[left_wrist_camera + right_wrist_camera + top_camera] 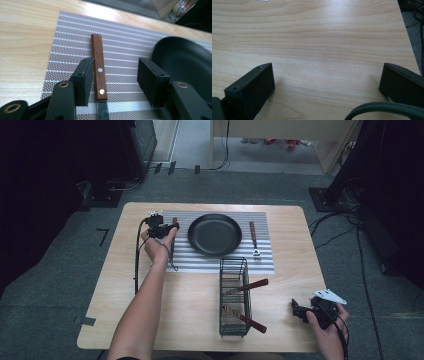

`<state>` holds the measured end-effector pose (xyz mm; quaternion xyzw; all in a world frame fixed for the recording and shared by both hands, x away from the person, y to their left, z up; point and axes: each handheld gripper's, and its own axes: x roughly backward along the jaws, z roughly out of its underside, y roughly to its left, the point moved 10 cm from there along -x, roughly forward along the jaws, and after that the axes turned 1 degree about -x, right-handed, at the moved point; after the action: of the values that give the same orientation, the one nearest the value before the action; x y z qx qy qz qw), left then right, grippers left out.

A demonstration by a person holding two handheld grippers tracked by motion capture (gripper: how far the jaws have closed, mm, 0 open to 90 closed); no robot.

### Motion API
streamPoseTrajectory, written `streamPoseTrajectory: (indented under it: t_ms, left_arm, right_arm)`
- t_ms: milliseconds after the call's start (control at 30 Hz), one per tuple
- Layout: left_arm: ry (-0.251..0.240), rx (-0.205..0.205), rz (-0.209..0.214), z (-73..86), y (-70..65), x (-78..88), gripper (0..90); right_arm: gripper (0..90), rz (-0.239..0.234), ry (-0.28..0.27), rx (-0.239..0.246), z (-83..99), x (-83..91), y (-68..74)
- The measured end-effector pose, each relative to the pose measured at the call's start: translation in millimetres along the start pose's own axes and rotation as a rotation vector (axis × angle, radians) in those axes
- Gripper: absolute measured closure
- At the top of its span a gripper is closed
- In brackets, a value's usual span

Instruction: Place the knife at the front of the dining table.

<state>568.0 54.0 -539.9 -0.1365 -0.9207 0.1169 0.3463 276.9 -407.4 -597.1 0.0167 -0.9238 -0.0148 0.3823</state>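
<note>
- Left gripper [113,77]: jaws apart, straddling the knife [99,75]. The wooden handle lies flat on the mat [70,50], just beside the left-hand pad; the other pad stands well clear of it.
- Knife: in the high view it lies [173,239] along the mat's left edge, left of the pan [214,234], partly under the left gripper [161,229].
- Pan: black, in the middle of the striped mat [265,262]; its rim [182,62] shows beside the right-hand jaw.
- Fork [254,240]: on the mat, right of the pan.
- Basket [234,297]: wire, nearer the person than the mat, with two wooden-handled utensils [247,287] sticking out.
- Right gripper [299,311]: jaws wide apart and empty, over bare table [317,45] near its near right corner.
</note>
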Motion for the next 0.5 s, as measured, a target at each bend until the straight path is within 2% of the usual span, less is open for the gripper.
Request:
streamPoseTrajectory:
  t_ms: [133, 233, 267, 367, 400, 433, 500]
  left_arm:
    - [-0.006, 0.004, 0.019, 3.8, -1.3, 4.8, 41.1]
    - [0.013, 0.001, 0.030, 9.4, -1.3, 8.3, 35.0]
    - [0.048, 0.007, 0.037, 14.2, -1.5, 13.1, 34.8]
    - [0.054, -0.006, 0.034, 17.0, -1.4, 18.4, 31.2]
    - [0.057, -0.020, 0.041, 19.3, -1.3, 23.3, 23.6]
    - [0.057, -0.020, 0.041, 19.3, -1.3, 23.3, 20.0]
    - [0.052, -0.033, 0.047, 20.9, -1.4, 28.7, 17.1]
  right_arm:
    - [0.0, 0.000, 0.000, 0.000, 0.0, 0.0, 0.0]
    - [0.0, 0.000, 0.000, 0.000, 0.0, 0.0, 0.0]
    - [0.0, 0.000, 0.000, 0.000, 0.0, 0.0, 0.0]
    - [0.0, 0.000, 0.000, 0.000, 0.0, 0.0, 0.0]
    - [0.0, 0.000, 0.000, 0.000, 0.0, 0.0, 0.0]
    - [0.0, 0.000, 0.000, 0.000, 0.0, 0.0, 0.0]
    - [0.0, 0.000, 0.000, 0.000, 0.0, 0.0, 0.1]
